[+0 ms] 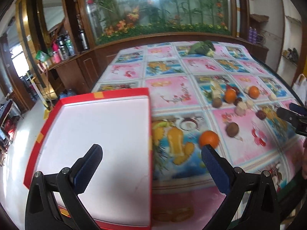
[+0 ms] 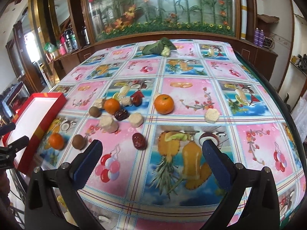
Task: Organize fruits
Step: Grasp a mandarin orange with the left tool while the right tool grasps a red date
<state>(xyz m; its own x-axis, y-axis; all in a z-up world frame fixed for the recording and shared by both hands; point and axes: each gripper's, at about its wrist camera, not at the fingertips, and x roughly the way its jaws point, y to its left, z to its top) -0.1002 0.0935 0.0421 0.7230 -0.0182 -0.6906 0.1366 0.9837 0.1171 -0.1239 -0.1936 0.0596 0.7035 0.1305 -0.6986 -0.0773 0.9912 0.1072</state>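
Observation:
A red box with a white inside [image 1: 99,134] [image 2: 38,113] sits at the table's left edge, and nothing lies in it. My left gripper [image 1: 151,151] hangs open over its right wall, holding nothing; an orange [image 1: 209,139] [image 2: 56,141] lies just past its right finger. More oranges [image 2: 164,103] [image 2: 112,106], brown round fruits [image 2: 78,142] [image 2: 94,112], dark red dates [image 2: 139,141] and pale round cakes [image 2: 211,115] are scattered mid-table. My right gripper [image 2: 151,149] stands open above the cloth near the date, with nothing between its fingers.
A fruit-patterned cloth [image 2: 191,72] covers the table. A leafy green vegetable [image 2: 159,47] lies at the far edge. Behind stands a wooden cabinet with a glass flower display [image 2: 159,9]. Bottles [image 2: 67,40] crowd a shelf at left. The table's right edge [image 2: 284,115] curves close.

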